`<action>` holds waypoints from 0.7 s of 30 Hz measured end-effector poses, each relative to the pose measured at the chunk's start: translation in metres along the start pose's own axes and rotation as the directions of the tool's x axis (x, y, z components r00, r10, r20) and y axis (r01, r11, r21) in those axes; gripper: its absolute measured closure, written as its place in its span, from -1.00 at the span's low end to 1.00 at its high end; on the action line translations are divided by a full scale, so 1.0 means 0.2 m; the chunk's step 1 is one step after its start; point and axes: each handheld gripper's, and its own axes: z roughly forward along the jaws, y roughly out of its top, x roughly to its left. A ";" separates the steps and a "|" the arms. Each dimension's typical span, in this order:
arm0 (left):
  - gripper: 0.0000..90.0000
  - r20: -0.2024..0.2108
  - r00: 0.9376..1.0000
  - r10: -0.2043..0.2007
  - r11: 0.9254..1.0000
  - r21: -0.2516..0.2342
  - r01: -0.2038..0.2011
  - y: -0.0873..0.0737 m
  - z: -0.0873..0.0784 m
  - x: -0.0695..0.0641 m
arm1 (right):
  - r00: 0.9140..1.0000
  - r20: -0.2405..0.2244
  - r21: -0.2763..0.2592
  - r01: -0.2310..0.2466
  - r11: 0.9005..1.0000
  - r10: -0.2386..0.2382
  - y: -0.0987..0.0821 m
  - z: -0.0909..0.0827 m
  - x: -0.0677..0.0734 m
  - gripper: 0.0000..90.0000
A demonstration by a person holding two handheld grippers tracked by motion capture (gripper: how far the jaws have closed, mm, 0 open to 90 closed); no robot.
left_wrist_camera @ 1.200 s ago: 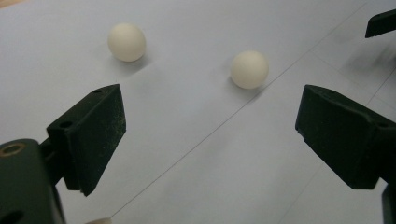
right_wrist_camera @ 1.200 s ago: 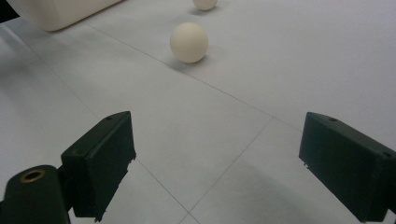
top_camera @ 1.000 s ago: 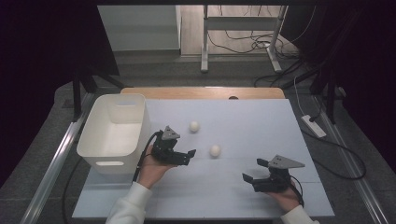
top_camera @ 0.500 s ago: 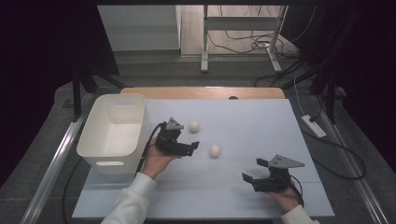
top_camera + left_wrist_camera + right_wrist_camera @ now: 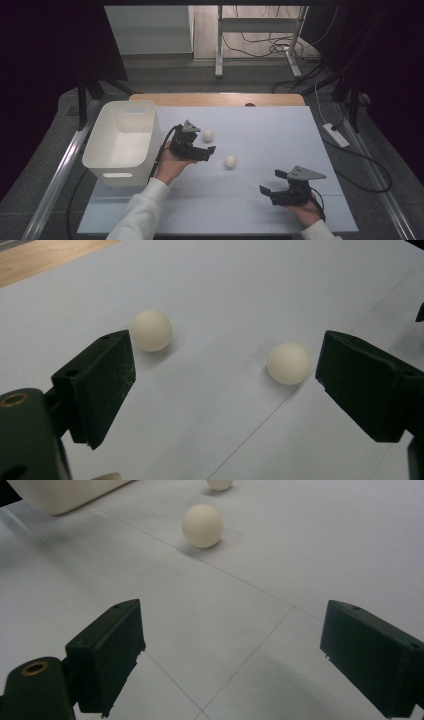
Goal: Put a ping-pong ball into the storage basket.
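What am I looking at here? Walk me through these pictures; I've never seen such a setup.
A person sits at a table holding a hand-held two-jaw gripper in each hand. The high view looks down from above: left gripper, right gripper. The other two pictures come from cameras riding on each gripper, looking out between its black jaws. On the table lie two white balls, the far ball and the near ball, beside a white bin. Both grippers are open and hold nothing.

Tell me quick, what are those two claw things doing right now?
Left gripper: open, holding nothing, near the two balls.
Right gripper: open, holding nothing.
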 end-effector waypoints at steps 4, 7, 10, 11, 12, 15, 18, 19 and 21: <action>-0.78 -0.008 1.000 0.010 1.000 0.007 -0.010 0.02 0.02 0.00 | 1.000 0.001 0.003 0.000 1.000 0.000 0.00 0.00 0.00 -0.77; -0.78 -0.015 1.000 0.014 1.000 0.015 -0.013 0.03 0.04 0.01 | 1.000 0.000 0.006 0.000 1.000 0.000 0.00 0.00 0.00 -0.77; -0.78 -0.016 1.000 0.011 1.000 0.019 -0.011 0.04 0.05 0.02 | 1.000 -0.001 0.006 0.000 1.000 0.000 0.00 0.00 0.00 -0.77; -0.78 -0.016 1.000 0.007 1.000 0.021 -0.007 0.04 0.06 0.02 | 1.000 -0.002 0.005 0.000 1.000 0.000 0.00 0.00 0.00 -0.77; -0.78 -0.014 1.000 0.007 1.000 0.022 -0.007 0.05 0.06 0.02 | 1.000 -0.003 0.004 -0.002 1.000 0.002 0.00 0.00 0.00 -0.77; -0.78 -0.012 1.000 -0.001 1.000 0.026 0.001 0.05 0.08 0.03 | 1.000 -0.002 0.004 -0.002 1.000 0.002 0.00 0.00 0.00 -0.77; -0.78 -0.007 1.000 -0.013 1.000 0.020 0.013 0.06 0.09 0.04 | 1.000 -0.002 0.005 -0.001 1.000 0.001 0.00 0.00 0.00 -0.77; -0.78 -0.004 1.000 -0.014 1.000 0.018 0.014 0.07 0.09 0.05 | 1.000 -0.003 0.006 -0.002 1.000 0.002 0.00 0.00 0.00 -0.77; -0.77 -0.006 1.000 -0.017 1.000 0.018 0.017 0.07 0.09 0.05 | 1.000 -0.003 0.006 -0.002 1.000 0.002 0.00 0.00 0.00 -0.77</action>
